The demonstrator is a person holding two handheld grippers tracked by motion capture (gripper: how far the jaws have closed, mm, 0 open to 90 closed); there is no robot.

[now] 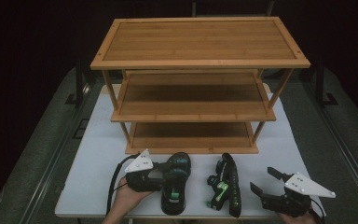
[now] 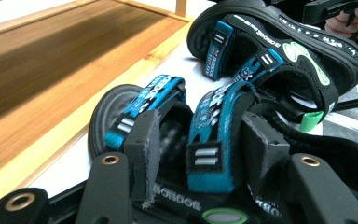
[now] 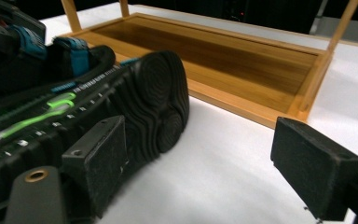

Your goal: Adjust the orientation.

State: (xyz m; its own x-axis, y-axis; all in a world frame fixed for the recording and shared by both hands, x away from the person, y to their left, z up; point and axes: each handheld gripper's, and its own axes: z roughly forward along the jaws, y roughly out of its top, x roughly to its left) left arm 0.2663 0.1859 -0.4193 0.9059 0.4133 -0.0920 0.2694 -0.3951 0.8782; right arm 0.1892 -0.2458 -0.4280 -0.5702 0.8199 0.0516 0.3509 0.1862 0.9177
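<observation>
**Two sandals below a wooden rack**

White tabletop (image 1: 98,154) under dim light carries a three-tier wooden rack (image 1: 199,63) at the frame's centre. Lower left, your left gripper (image 1: 163,175) has its jaws set around the blue strap (image 2: 212,140) of the flat-lying sandal (image 1: 176,184), pads just beside the strap, not squeezing. Right of it the second sandal (image 1: 227,184) lies on its side. Lower right, your right gripper (image 1: 264,181) rests with jaws wide apart, holding nothing.
</observation>
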